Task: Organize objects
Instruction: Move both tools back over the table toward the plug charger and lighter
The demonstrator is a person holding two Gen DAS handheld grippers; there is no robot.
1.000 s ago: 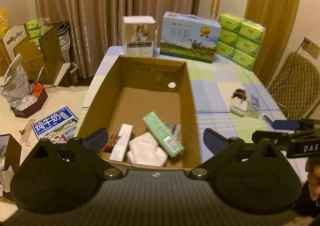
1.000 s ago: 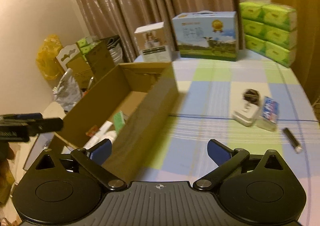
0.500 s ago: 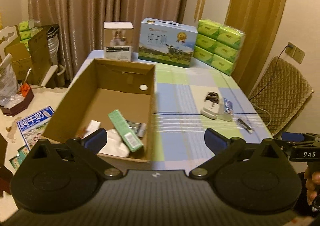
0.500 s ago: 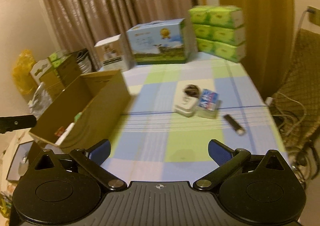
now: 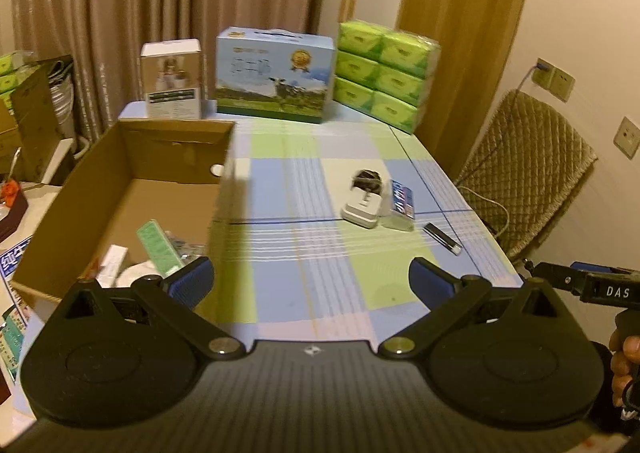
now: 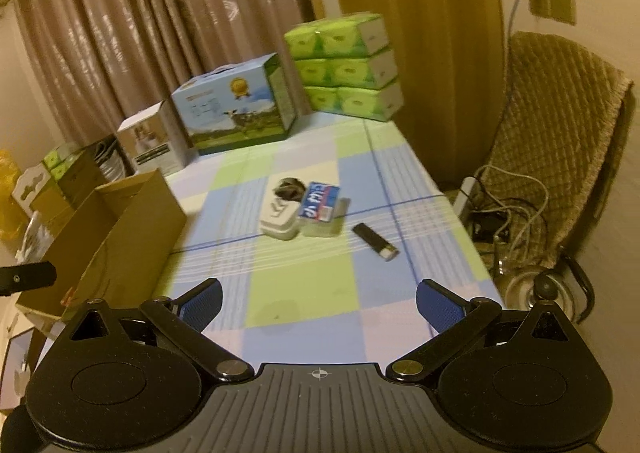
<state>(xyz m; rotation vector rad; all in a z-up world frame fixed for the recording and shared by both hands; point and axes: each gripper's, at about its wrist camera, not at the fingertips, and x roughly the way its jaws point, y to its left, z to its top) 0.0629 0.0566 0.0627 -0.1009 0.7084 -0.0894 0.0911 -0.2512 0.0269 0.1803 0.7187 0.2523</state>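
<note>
Both hand-held grippers, left point(image 5: 310, 279) and right point(image 6: 319, 301), are hovering spread wide and empty over the desk point(image 6: 304, 293). A white charger point(image 6: 280, 217), tissue packet point(image 6: 320, 209) and black stick point(image 6: 375, 242) are lying at twelve o'clock; the cardboard box point(image 5: 120, 189) is sitting at ten o'clock.

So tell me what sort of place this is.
Most likely a dining or living room in a home. A table with a checked cloth stands before floor-length curtains, a padded chair sits beside it, and tissue packs and a milk carton are stacked at the far end.
</note>
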